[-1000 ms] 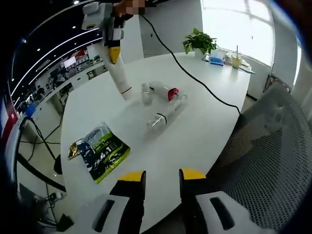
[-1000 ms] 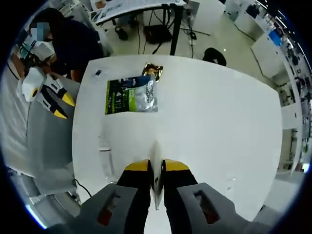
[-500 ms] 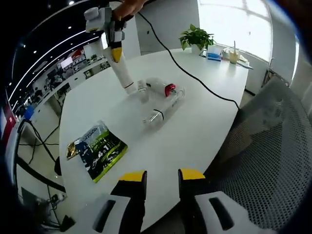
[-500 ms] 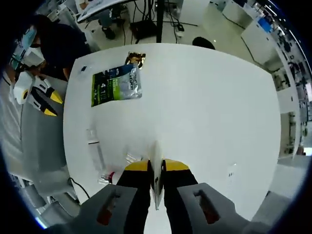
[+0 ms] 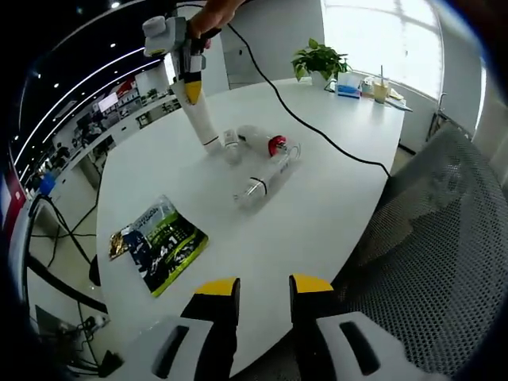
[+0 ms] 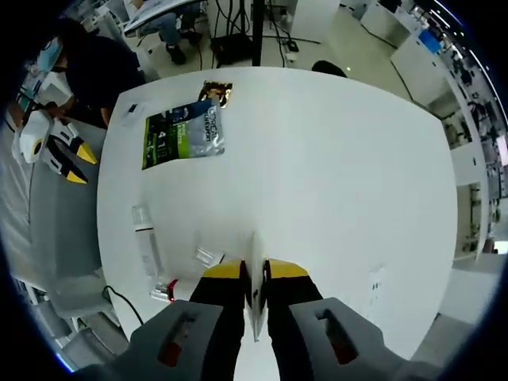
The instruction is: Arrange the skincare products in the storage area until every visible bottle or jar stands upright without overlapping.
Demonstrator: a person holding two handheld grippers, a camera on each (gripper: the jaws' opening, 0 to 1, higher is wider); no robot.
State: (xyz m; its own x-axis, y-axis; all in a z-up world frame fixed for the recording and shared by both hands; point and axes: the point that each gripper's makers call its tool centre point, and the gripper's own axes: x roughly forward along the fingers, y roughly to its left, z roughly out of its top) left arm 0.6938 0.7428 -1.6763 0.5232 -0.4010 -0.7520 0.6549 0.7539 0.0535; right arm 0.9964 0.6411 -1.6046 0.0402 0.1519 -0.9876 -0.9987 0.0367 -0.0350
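On the white round tabletop [image 5: 333, 190], near its middle in the left gripper view, lay the skincare items. A clear bottle [image 5: 262, 179] was on its side. Beside it, a white bottle with a red cap [image 5: 263, 141] was also on its side. A small clear jar [image 5: 231, 146] sat just beside that one; whether it stood upright could not be told.

Right tool [image 5: 192, 94]: closed on a white tube [image 5: 203, 127], held tilted with its lower end at the tabletop next to the small jar. In the right gripper view the tube's flat sealed end [image 6: 255, 294] stood pinched between the yellow-tipped jaws.

Left tool [image 5: 255, 287]: jaws narrowly apart, holding nothing, at the near edge of the tabletop.

Green and dark foil pouch [image 5: 163, 245]: lay flat, well apart from the bottles. It carried large print that may read "4 in 1"; the rest was too small to read.

A black cable [image 5: 317, 131] ran across the tabletop. A potted plant [image 5: 321, 65] stood at the far edge. A mesh chair [image 5: 429, 262] was beside the tabletop.
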